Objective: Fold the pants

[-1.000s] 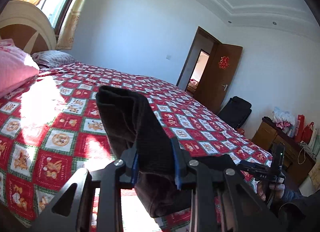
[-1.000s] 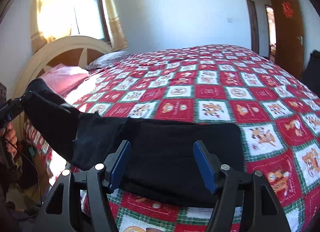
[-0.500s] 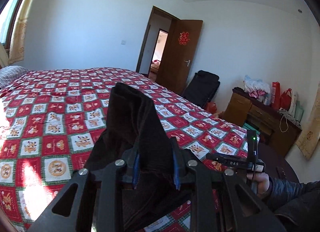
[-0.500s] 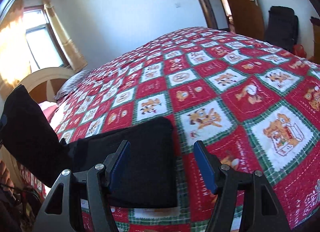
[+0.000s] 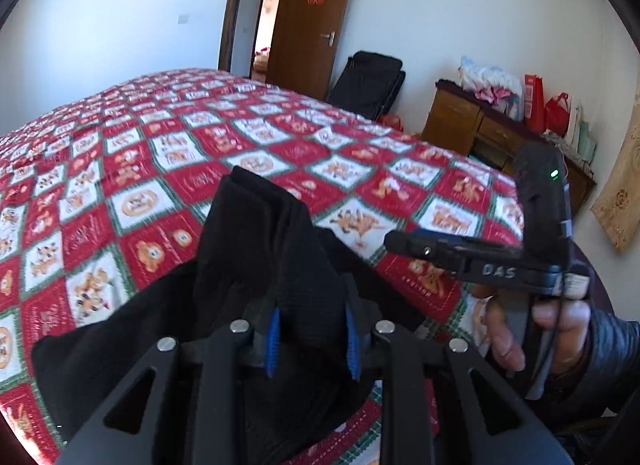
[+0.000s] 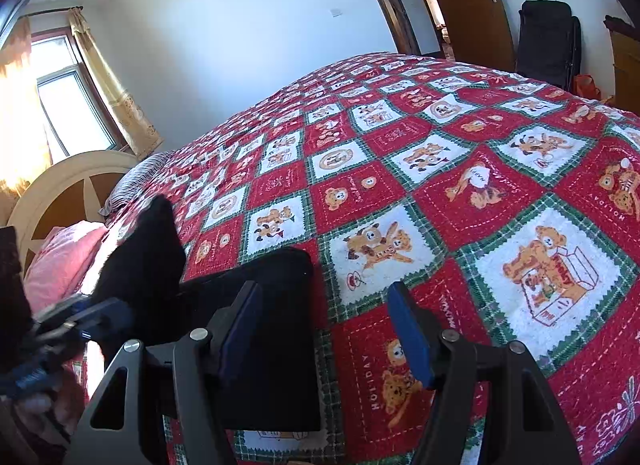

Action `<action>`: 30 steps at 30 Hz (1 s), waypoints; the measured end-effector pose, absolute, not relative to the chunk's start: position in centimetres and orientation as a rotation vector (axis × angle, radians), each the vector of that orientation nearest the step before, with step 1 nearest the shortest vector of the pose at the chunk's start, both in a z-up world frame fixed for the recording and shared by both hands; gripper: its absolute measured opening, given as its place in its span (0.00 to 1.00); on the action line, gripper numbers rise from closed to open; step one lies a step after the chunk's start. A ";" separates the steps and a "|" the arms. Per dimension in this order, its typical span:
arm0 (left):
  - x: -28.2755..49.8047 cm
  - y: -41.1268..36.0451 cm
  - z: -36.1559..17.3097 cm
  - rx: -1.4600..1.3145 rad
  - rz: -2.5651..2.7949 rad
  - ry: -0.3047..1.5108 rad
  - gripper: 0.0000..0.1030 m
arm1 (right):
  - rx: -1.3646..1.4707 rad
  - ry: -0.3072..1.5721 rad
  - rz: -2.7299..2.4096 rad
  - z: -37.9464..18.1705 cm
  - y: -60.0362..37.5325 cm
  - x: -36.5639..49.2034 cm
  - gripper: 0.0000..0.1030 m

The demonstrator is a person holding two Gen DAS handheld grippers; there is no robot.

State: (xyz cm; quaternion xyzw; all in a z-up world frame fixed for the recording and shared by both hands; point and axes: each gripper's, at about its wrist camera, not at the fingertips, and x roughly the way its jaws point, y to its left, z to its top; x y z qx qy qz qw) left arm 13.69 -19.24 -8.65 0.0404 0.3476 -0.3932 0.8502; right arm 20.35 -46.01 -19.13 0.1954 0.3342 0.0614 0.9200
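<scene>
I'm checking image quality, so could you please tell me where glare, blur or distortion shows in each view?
Left wrist view: fisheye bends the door; the bedspread is slightly smeared; the black pants show little detail. Right wrist view: the window is blown out; the left gripper at the edge is blurred.

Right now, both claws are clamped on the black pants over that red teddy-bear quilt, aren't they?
Not quite. Only the left claw is clamped on the black pants, lifting one end above the quilt. The right claw is open and holds nothing; the right wrist view shows its blue pads spread apart, one over the flat part of the pants, one over the quilt.
</scene>
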 end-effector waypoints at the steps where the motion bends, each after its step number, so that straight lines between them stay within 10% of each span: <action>1: 13.7 -19.6 -9.1 0.095 -0.824 0.739 0.26 | 0.404 0.692 0.131 -19.3 -46.0 20.5 0.65; 20: 8.9 -11.5 -9.2 0.130 -0.510 0.512 0.87 | 0.555 0.780 0.376 -18.6 -43.8 20.6 0.65; 30: 12.4 -5.6 -13.3 -0.077 -0.348 0.650 0.92 | 0.571 0.927 0.431 -20.8 -41.3 22.4 0.73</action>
